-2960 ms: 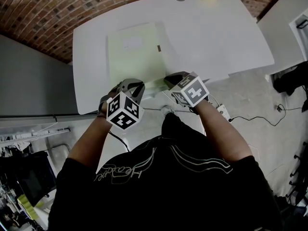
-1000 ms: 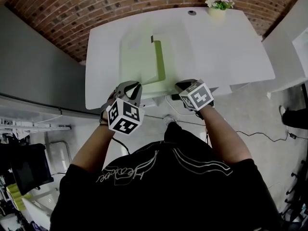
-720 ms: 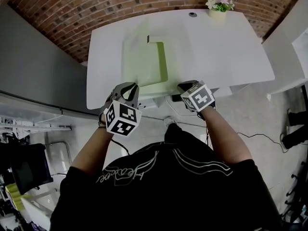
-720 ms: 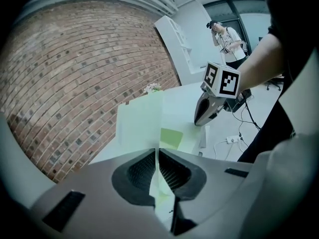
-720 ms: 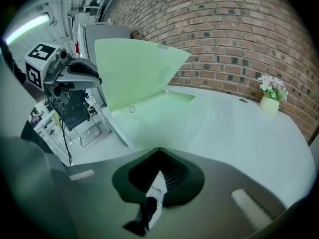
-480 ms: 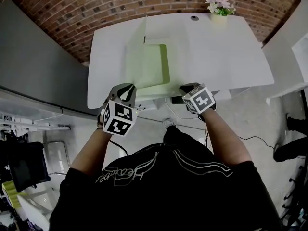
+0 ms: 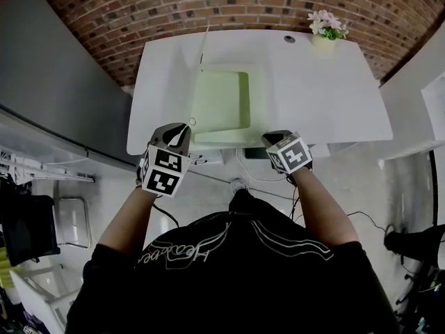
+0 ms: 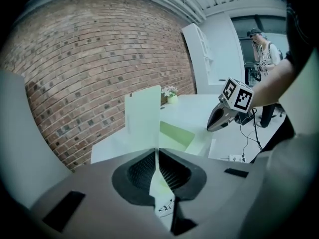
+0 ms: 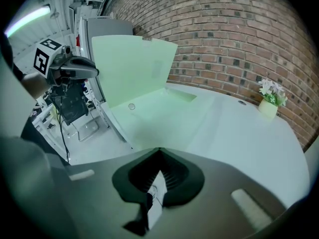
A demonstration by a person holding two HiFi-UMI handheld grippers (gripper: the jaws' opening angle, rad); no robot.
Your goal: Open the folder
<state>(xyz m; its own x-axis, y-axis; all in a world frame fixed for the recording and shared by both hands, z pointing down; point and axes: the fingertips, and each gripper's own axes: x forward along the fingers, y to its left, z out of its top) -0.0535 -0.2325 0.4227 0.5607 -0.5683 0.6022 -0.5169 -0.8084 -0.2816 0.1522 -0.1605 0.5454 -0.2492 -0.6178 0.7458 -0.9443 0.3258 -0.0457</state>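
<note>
A pale green folder (image 7: 222,103) lies open on the white table (image 7: 320,96). Its front cover (image 7: 204,46) stands about upright along the left side, seen edge-on in the head view. My left gripper (image 7: 183,128) is at the table's front edge, shut on the cover's near lower corner. In the left gripper view the cover (image 8: 143,114) rises straight out from between the left gripper's (image 8: 156,152) jaws. My right gripper (image 7: 272,139) rests by the folder's front right corner, jaws together with nothing between them. The right gripper view shows the cover (image 9: 132,66) and the inner sheet (image 9: 162,108).
A small pot of flowers (image 7: 324,29) stands at the table's far right, near a round cable hole (image 7: 287,39). A brick wall (image 7: 208,5) runs behind the table. A power strip (image 8: 233,158) and cables lie on the floor. A person (image 8: 261,49) stands far off.
The cover has swung up from a low tilt to upright on the left. My left gripper has moved left and rolled with it. The right gripper has stayed put.
</note>
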